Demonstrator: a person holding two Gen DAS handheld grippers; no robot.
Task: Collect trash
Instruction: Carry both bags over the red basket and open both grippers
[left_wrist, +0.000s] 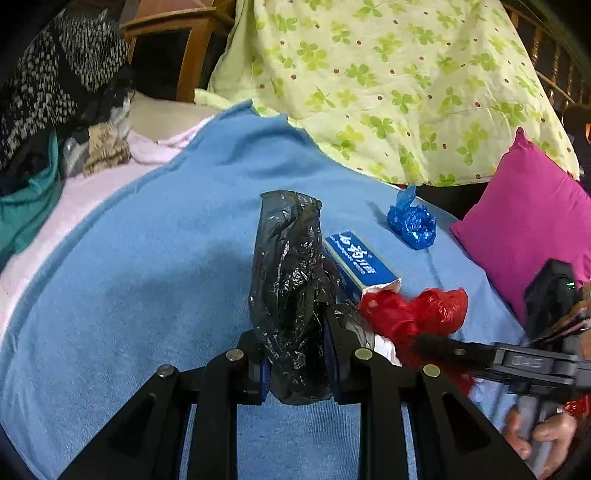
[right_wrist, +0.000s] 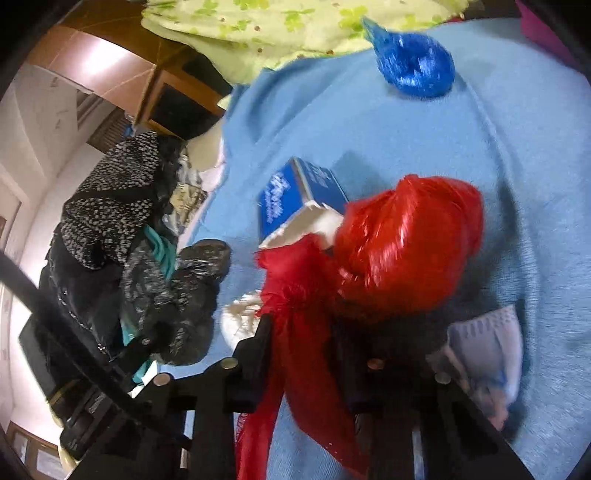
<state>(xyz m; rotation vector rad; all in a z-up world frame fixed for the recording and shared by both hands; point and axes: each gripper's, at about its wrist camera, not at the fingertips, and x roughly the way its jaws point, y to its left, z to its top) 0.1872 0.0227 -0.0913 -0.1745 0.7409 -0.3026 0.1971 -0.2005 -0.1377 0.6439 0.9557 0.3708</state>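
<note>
Nearest the lens in the left wrist view, the left gripper (left_wrist: 295, 365) is clamped on a black trash bag (left_wrist: 290, 288), its blue-lined fingers (left_wrist: 330, 363) pressing the crumpled film from both sides. The bag stands up out of the jaws, its long axis running away from the camera toward the far side of the bed, with what looks like its mouth at the top end, folded over rather than spread. Held upright like this, it seems meant to serve as the collecting sack, kept clear of the blue blanket (left_wrist: 155, 258) so loose pieces can be dropped into it.

The right gripper (right_wrist: 303, 354) has a red plastic bag (right_wrist: 406, 243) between its fingers; a thin twisted tail of red film runs back through the jaws toward the camera while the puffy bulk lies ahead. It appears closed on that tail, though motion blur makes the contact hard to judge.

Other trash lies on the blanket: a blue carton (left_wrist: 360, 264) with its torn end open toward the red bag, its long axis slanting away, and a crumpled blue bag (left_wrist: 412, 219) farther off, apart from the rest. A pink pillow (left_wrist: 532, 225) sits beyond the right gripper.
</note>
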